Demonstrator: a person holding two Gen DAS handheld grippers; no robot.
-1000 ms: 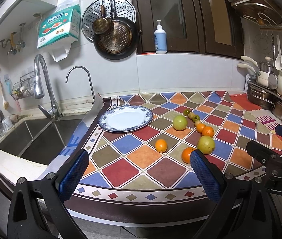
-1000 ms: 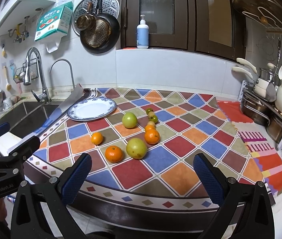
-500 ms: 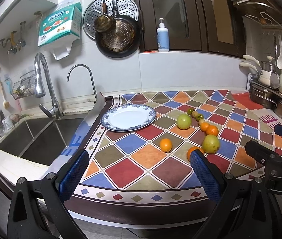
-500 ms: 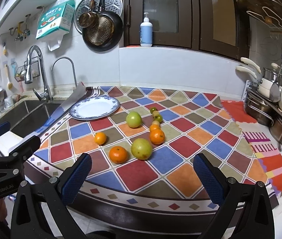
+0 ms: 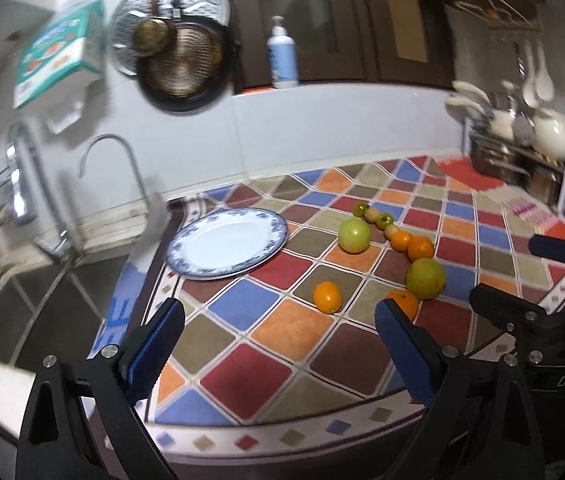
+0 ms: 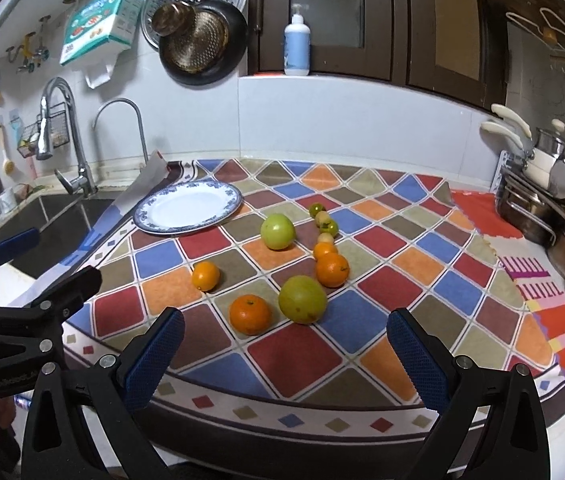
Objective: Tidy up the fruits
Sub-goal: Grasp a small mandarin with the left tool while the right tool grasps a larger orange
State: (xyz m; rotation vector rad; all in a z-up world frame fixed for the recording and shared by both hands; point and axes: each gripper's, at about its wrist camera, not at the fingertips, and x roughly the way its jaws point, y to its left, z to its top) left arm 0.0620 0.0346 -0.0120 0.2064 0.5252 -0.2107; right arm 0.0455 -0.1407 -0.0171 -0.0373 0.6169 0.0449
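A white plate with a blue rim (image 5: 226, 244) (image 6: 188, 208) lies empty at the back left of the checked cloth. To its right the fruit is strewn: a green apple (image 6: 278, 231), a larger yellow-green fruit (image 6: 302, 299) (image 5: 426, 279), a small orange (image 5: 327, 297) (image 6: 205, 276) lying apart, two bigger oranges (image 6: 250, 314) (image 6: 332, 270) and a row of small green and yellow fruits (image 6: 324, 220). My left gripper (image 5: 278, 308) hovers over the cloth's front edge; its jaws are closing, with nothing between them. My right gripper (image 6: 285, 316) is open and empty, just short of the nearest orange.
A steel sink (image 6: 54, 232) with two taps (image 6: 48, 120) lies left of the cloth. A dish rack with pots and ladles (image 6: 542, 208) stands at the right. Pans hang on the back wall and a soap bottle (image 6: 296, 46) sits on the sill.
Both grippers have come forward to the counter, so the fruit looks larger. The left view has tilted and blurred. The left jaws stand slightly narrower.
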